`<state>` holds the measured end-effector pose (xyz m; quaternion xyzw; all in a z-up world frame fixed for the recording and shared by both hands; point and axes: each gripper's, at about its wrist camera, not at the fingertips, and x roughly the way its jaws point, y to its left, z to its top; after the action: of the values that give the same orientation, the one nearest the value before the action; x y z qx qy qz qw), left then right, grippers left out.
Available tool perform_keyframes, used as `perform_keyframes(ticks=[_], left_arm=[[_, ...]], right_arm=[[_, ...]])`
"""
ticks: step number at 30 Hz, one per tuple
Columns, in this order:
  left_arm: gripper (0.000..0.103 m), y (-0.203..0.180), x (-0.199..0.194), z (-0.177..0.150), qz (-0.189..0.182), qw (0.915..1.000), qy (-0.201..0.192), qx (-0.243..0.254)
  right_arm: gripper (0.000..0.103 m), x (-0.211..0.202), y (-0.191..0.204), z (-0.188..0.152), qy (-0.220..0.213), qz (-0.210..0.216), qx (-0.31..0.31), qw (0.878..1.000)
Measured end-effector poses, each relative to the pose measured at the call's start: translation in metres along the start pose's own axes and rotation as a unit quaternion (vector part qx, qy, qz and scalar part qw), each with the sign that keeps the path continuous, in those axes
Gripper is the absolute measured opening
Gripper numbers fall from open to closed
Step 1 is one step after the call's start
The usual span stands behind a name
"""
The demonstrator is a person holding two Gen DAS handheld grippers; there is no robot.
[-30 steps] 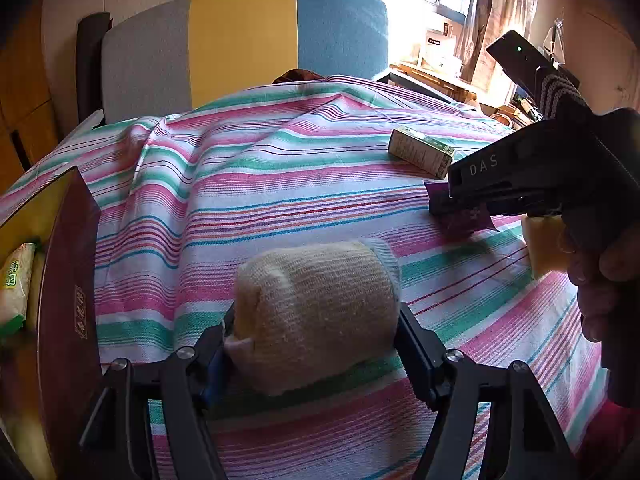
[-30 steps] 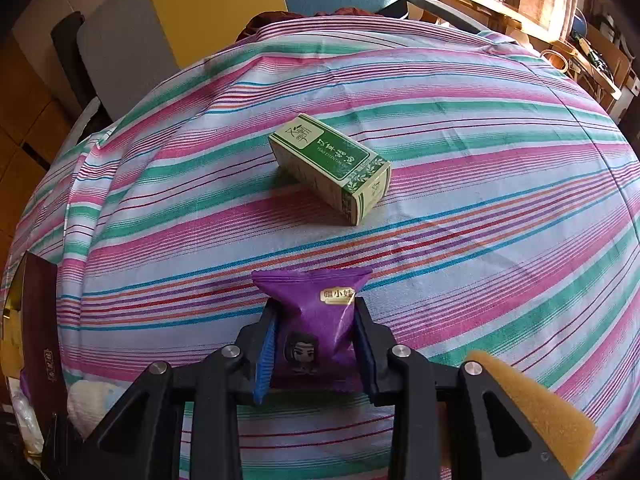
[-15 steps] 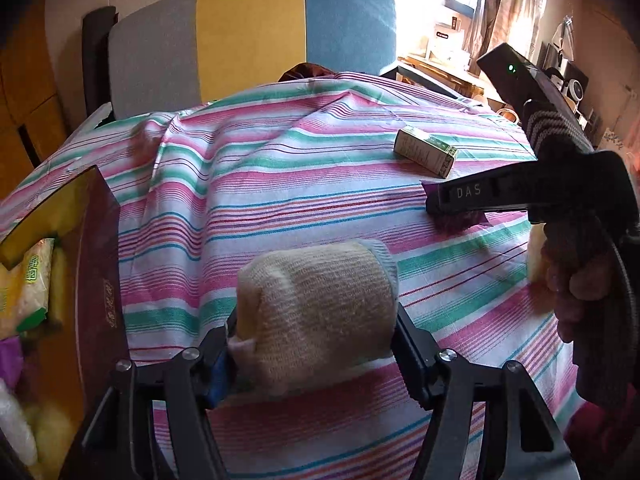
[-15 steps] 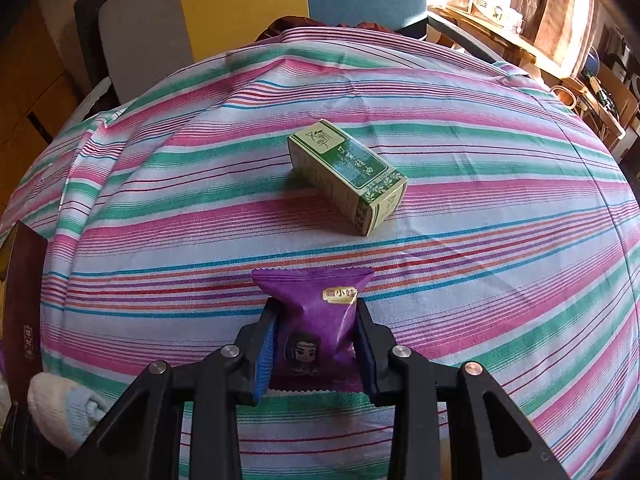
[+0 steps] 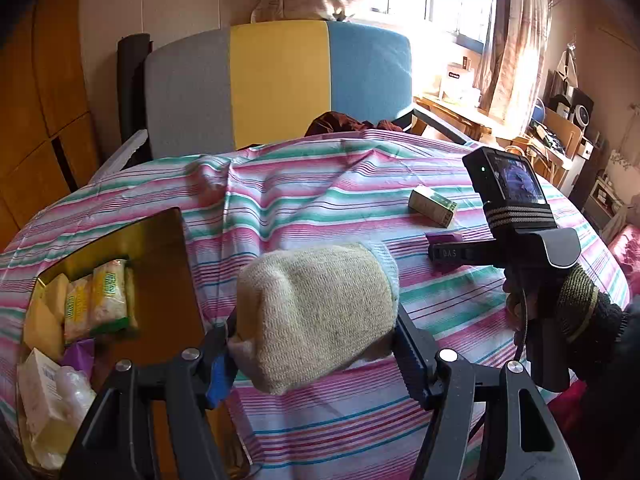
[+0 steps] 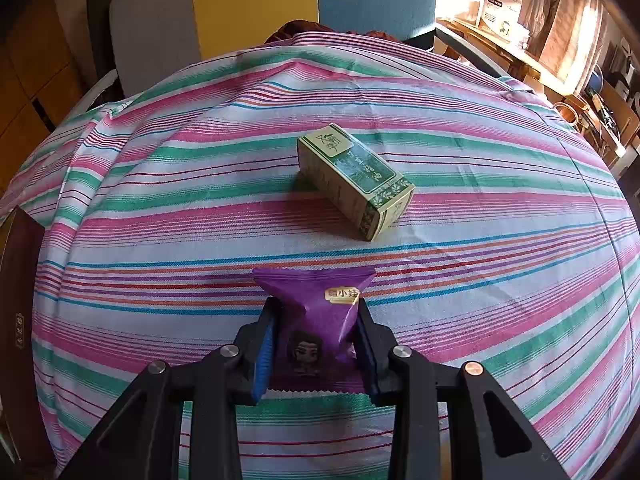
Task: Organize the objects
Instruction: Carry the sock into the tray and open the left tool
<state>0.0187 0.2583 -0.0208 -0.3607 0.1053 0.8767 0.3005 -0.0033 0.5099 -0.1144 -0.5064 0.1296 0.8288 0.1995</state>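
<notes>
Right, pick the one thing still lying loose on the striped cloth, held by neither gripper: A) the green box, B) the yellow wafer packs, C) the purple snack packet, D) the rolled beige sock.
A: the green box lies free on the striped cloth, while the right gripper clamps the purple snack packet, the left gripper grips the rolled beige sock, and the yellow wafer packs sit inside the open box.

Left gripper (image 5: 314,354) raised rolled sock (image 5: 316,316) above storage box (image 5: 176,280).
</notes>
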Motion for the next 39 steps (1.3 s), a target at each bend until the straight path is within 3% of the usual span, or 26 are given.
perform_keyframes(ticks=[21, 25, 33, 35, 39], left_arm=[[0.068, 0.105, -0.043, -0.027, 0.063, 0.9942, -0.007, -0.087], [0.068, 0.147, -0.053, -0.038, 0.081, 0.9876, -0.008, -0.134], [0.068, 0.230, -0.069, -0.067, 0.141, 0.9645, 0.002, -0.223], [0.068, 0.235, -0.067, -0.069, 0.142, 0.9632, 0.007, -0.228], [0.068, 0.223, -0.050, -0.061, 0.122, 0.9689, 0.019, -0.214]], right_arm=[[0.035, -0.003, 0.011, -0.002, -0.016, -0.029, -0.035, 0.999], [0.035, -0.003, 0.012, -0.002, -0.016, -0.034, -0.040, 0.999], [0.034, -0.003, 0.016, -0.001, -0.014, -0.044, -0.050, 0.998], [0.034, -0.004, 0.016, -0.001, -0.014, -0.045, -0.053, 0.997], [0.034, -0.004, 0.017, -0.001, -0.014, -0.047, -0.056, 0.997]])
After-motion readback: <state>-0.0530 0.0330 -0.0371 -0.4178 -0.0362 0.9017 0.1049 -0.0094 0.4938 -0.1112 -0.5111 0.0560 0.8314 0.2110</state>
